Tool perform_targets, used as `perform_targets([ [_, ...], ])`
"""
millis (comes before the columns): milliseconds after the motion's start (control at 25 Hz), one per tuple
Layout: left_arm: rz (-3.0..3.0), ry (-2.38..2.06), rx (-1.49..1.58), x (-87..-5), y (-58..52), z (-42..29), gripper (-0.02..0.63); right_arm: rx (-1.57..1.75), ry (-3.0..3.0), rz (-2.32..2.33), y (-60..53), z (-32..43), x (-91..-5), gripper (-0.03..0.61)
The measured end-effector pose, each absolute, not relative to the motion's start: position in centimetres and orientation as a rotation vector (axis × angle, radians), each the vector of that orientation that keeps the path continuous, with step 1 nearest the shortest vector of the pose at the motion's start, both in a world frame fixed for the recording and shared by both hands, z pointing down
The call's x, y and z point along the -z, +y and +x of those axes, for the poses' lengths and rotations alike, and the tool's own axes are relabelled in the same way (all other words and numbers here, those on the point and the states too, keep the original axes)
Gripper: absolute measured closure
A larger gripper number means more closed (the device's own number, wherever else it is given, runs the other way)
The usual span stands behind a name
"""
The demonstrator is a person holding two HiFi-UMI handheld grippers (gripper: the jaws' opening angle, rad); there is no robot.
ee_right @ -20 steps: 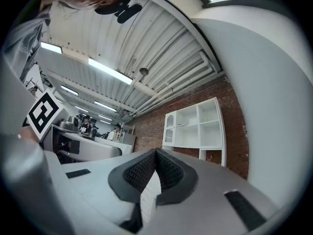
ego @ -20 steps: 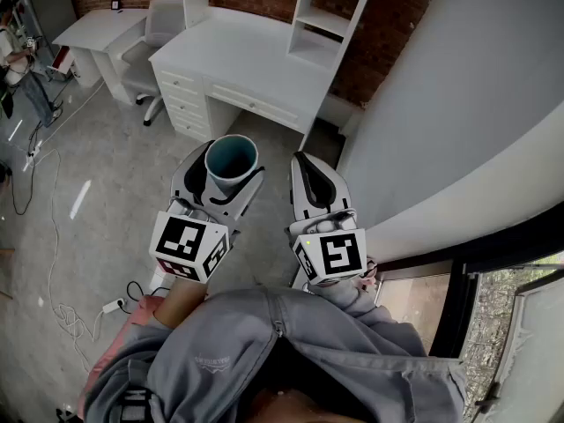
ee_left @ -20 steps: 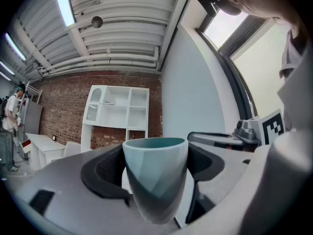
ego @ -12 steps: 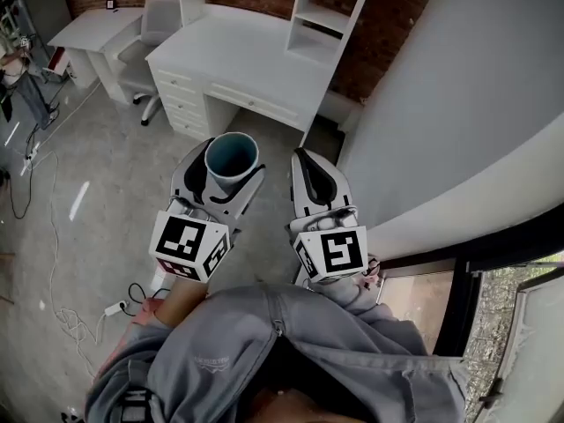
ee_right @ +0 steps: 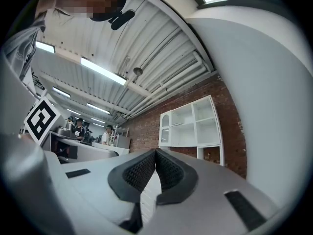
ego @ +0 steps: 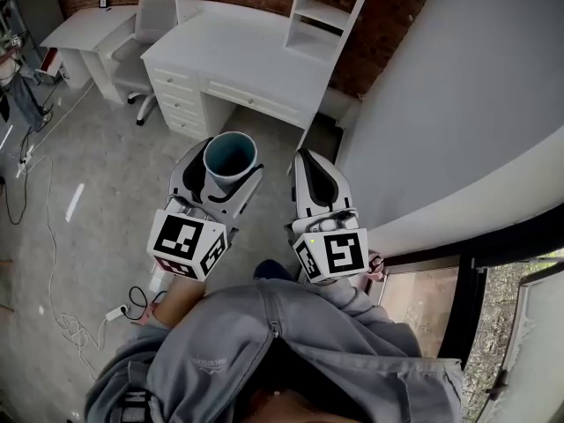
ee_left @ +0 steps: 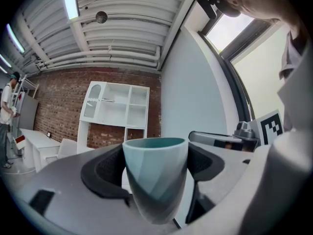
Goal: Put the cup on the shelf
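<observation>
So, L gripper clamps cup, R gripper closed, empty; I'd carry it upright, no tilt, to shelf.

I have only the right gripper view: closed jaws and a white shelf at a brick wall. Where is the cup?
Observer: The left gripper holds the cup upright between its pads.
Operator: Is something inside it?
Observer: No. The head view looks into it: empty, teal inside.
Operator: What is under the shelf?
Observer: A white desk with drawers; the shelf stands on its top.
</observation>
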State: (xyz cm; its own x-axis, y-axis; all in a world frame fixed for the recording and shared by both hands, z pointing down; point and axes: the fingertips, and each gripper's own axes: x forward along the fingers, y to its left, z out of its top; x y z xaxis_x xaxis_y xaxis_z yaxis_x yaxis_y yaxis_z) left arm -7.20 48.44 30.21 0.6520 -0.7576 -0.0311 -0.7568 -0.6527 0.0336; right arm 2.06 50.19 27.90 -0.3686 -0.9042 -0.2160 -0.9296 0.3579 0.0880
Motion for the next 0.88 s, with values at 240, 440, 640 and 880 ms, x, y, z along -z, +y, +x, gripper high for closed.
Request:
perform_targets([
  [240, 2.831, -1.286, 0.077, -30.9, 46.6, -7.0, 0.238, -0.287, 2.473, -1.695, 48.2, 2.5, -28.4, 0.551],
  [440, 2.814, -1.301, 0.086, -32.0, 42.8, -6.8, 0.238, -0.281, 2.488, -1.664, 44.6, 2.9, -29.2, 0.551],
  [640, 2.816, -1.306, 0.114, -31.9, 37.8, -5.9, 0.238, -0.277, 2.494, -1.644, 39.2, 3.9, -29.3, 0.551],
  [880, 2.786, -1.348, 0.119, -31.7, 31.6, -4.6, 0.238, -0.237, 2.515, -1.606, 32.4, 5.5, -29.7, 0.551],
])
